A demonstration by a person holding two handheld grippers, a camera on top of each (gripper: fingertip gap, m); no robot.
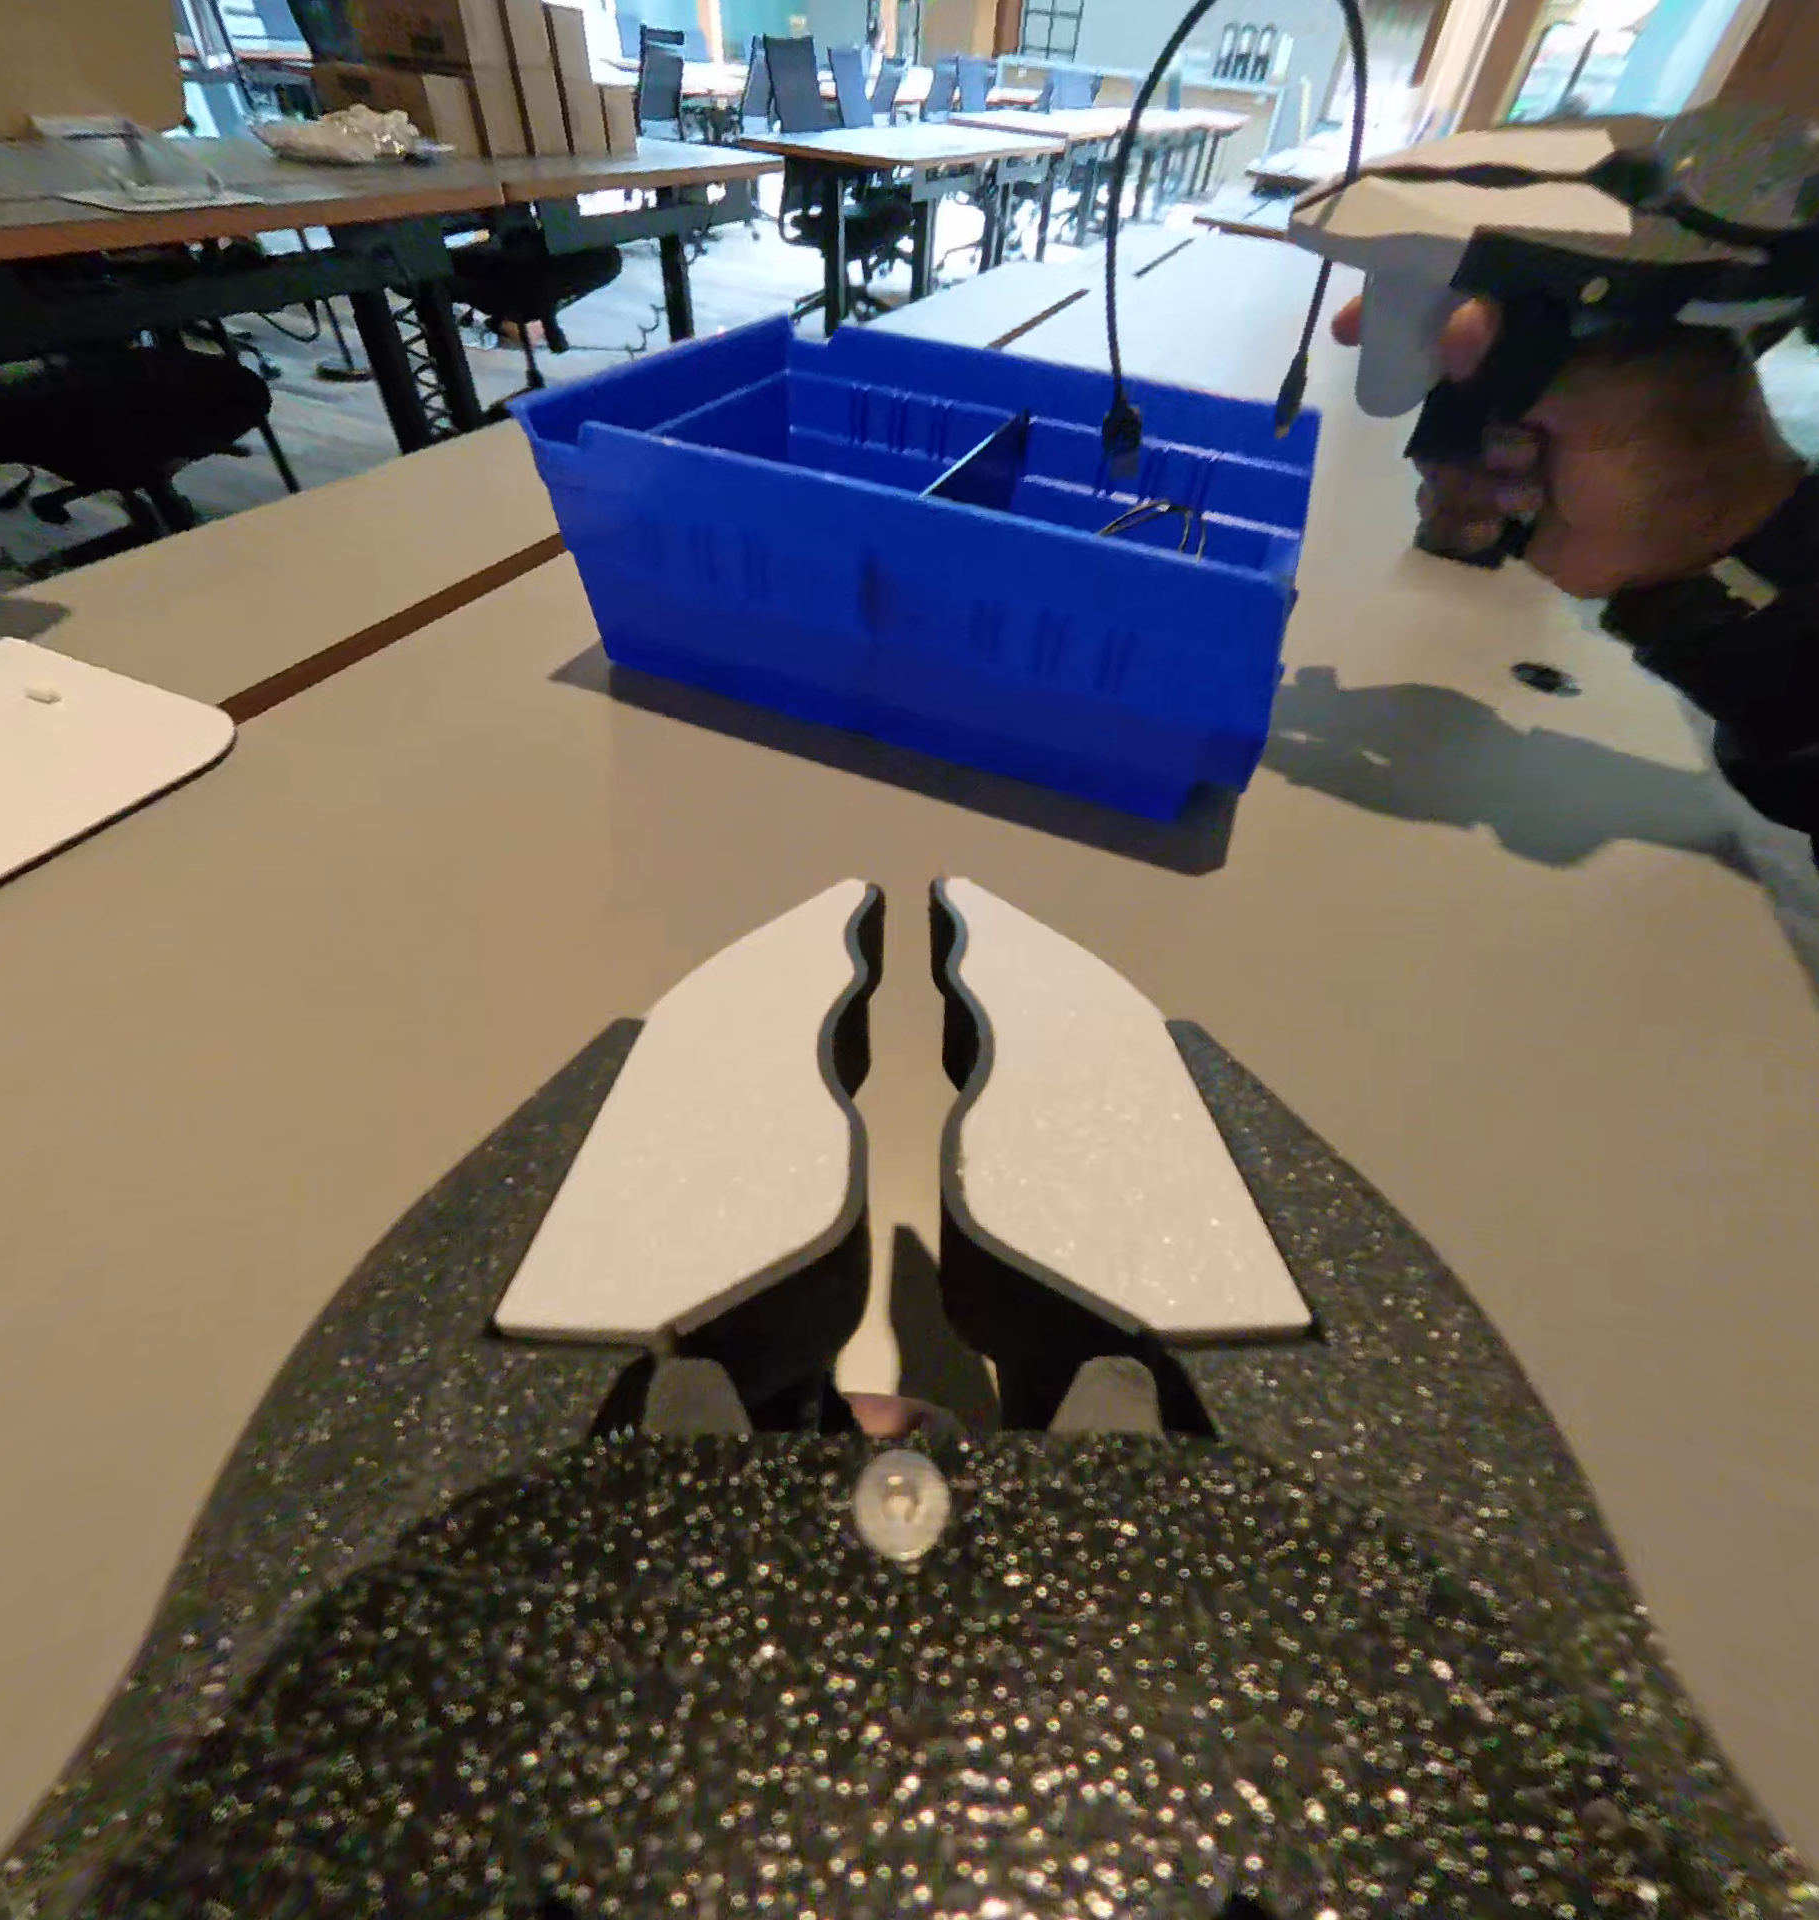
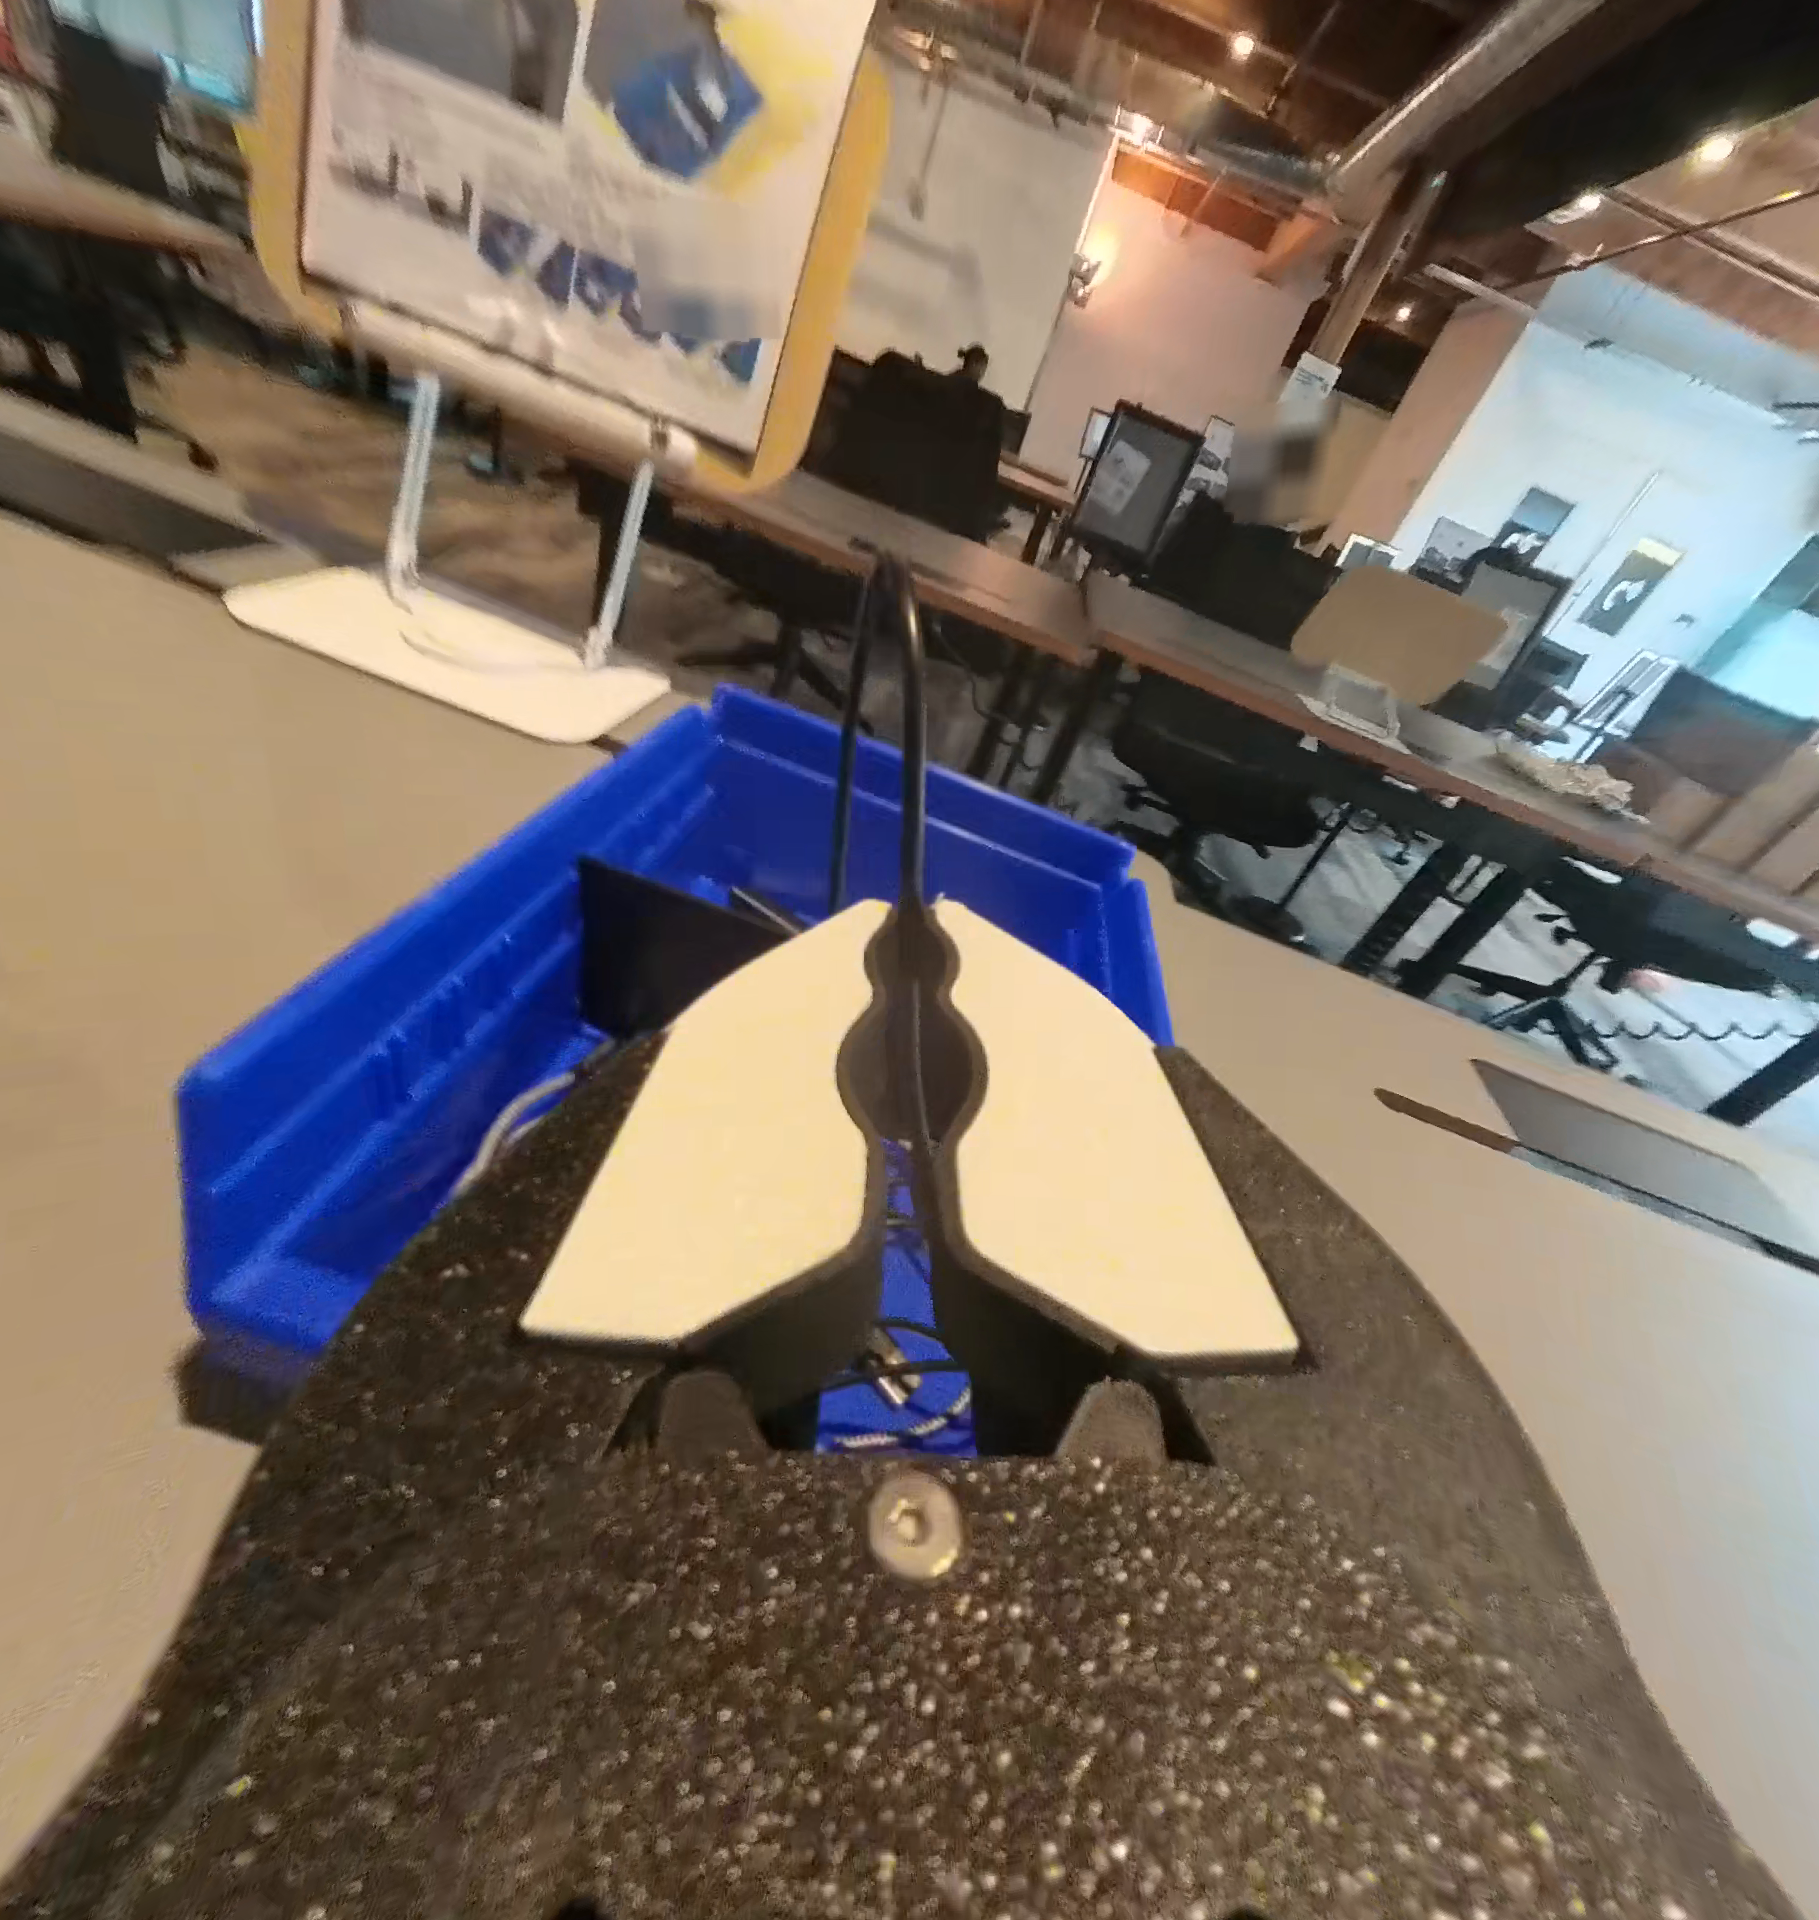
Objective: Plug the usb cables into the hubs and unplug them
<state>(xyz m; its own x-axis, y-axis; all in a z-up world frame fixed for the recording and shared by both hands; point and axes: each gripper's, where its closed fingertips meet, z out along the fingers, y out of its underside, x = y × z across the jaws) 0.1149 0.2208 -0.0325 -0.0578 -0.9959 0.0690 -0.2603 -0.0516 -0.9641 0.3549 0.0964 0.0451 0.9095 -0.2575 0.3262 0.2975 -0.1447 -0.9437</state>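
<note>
- At the far left of the left wrist view, a white flat stand base [image 1: 63, 748] lay on the grey tabletop [image 1: 469, 935], well apart from the work.
- We kept the left claw [image 1: 907, 904] low over bare tabletop, its fingers parted by only a narrow gap and gripping nothing.
- Ahead of it stood the blue bin [image 1: 915, 623], split by a dark divider [image 1: 983, 468]; more thin cables [image 1: 1154, 520] lay in its right-hand compartment.
- Above that compartment hung the usb cable [image 1: 1237, 125], arched high, its two plugs dangling just over the bin's far rim.
- At right, we held the right claw [image 2: 910, 914] closed on that cable, pinching it near the middle of its length, above the bin.
- No hub showed in either view; we could not tell where one sat.
- We judged the step to be fetching a cable from the bin, before any plugging.
- The next move, we reckoned, called for carrying the cable clear of the bin, finding a hub, and regripping near one plug so it could be lined up with a port; held mid-length, the plugs swung free.
</note>
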